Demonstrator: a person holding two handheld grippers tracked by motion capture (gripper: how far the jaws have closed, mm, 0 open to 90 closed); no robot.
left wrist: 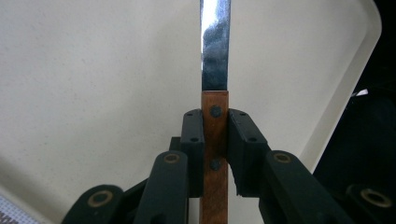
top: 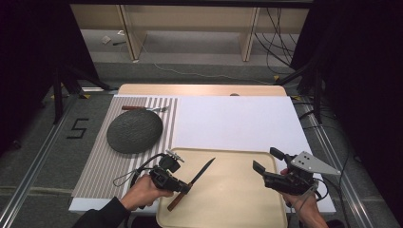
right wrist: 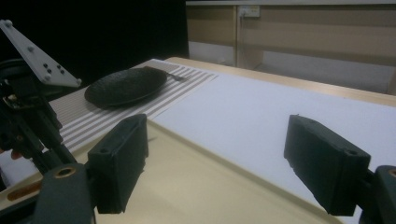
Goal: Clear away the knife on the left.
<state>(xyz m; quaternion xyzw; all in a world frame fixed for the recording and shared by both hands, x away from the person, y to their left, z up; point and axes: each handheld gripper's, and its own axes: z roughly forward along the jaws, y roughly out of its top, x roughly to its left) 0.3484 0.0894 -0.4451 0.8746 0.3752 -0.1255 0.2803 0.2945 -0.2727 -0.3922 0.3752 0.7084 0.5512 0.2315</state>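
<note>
- My left gripper (top: 186, 188) is clamped on the knife (top: 192, 184); in the left gripper view both pads press the flat sides of its wooden handle (left wrist: 215, 154), just behind where the blade (left wrist: 215, 44) begins.
- The knife sits over the left part of the beige tray (top: 237, 199), handle end toward me and the tip pointing away and to the right. From the high view I cannot tell whether it rests on the tray or is just above it.
- I judge the knife light and rigid: a thin steel blade and a slim handle held by two rivets (left wrist: 215, 111). It will not flex, but it is long and my hold is near the middle of its length, so it could pivot between the pads if I swing it fast.
- The handle is the right place to hold: wood gives friction, while polished steel would be slippery and sharp. A hold across the riveted part, as now, keeps the blade in line with the gripper.
- My right gripper (top: 266, 164) has its jaws spread wide with nothing between them, hovering over the right side of the tray, well apart from the knife.
- On the surface beyond, a dark plate (top: 134, 131) sits on a striped mat (top: 102, 166), with a fork (top: 145, 109) just behind it.
</note>
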